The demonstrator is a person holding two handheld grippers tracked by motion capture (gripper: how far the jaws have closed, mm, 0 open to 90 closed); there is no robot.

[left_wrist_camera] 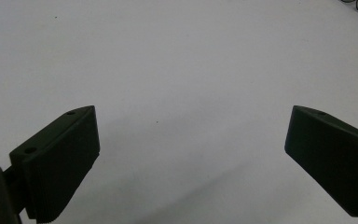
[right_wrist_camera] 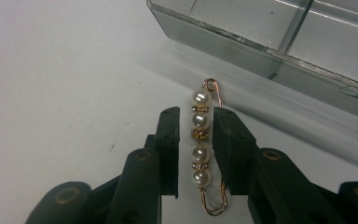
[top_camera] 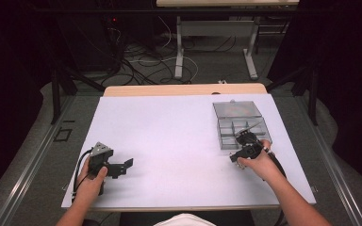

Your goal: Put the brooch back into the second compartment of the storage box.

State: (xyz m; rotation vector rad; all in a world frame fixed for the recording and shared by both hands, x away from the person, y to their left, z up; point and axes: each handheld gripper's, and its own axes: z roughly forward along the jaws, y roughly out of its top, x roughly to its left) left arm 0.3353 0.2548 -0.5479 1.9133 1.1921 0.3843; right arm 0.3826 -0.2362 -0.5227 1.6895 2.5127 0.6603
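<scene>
Right gripper (right_wrist_camera: 195, 144) clamps the pearl pin (right_wrist_camera: 200, 140); left gripper (left_wrist_camera: 191, 154) jaws apart.
Its own view shows the pin's length running away between the jaws, toward the clear box (right_wrist_camera: 261, 42).

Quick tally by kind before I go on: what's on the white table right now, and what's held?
Clear plastic compartment box, lid open: 1
Gold safety-pin brooch with white pearls, clamped in the right gripper: 1
Pearls on that brooch: 4
Hand-held black two-jaw grippers: 2, counting the left gripper, open over bare white table
Total, without the pearls: 4
</scene>
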